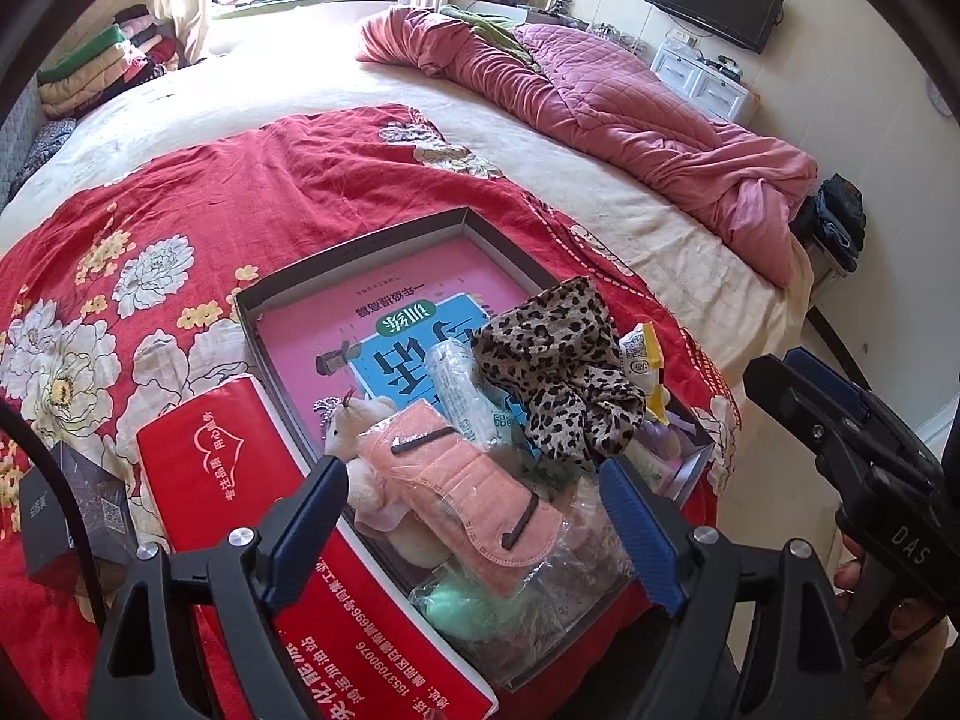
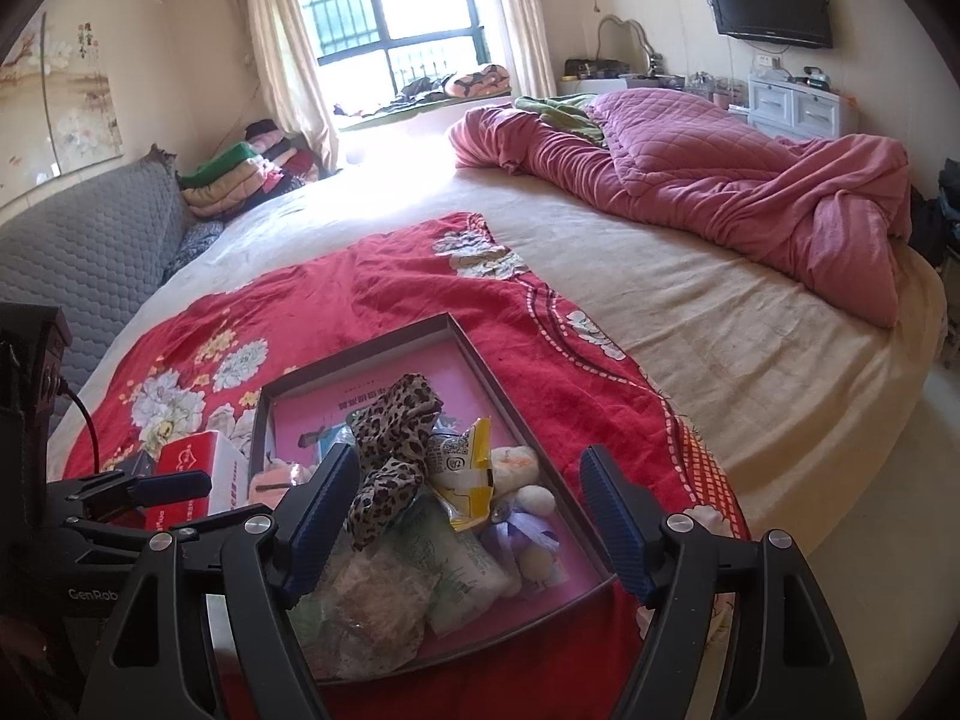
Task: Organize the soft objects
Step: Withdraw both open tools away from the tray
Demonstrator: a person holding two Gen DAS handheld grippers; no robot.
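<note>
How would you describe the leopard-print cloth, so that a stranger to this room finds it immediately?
On the red floral blanket lies a shallow grey box full of small soft things. The leopard-print cloth is draped over that pile, beside a yellow snack packet. It alone has brown-and-black spots.

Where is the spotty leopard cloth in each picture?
Left wrist view: the leopard cloth lies right of centre, in the box.
Right wrist view: the leopard cloth lies left of centre, by the left finger.
Shared landmark: the pink book beneath it.
</note>
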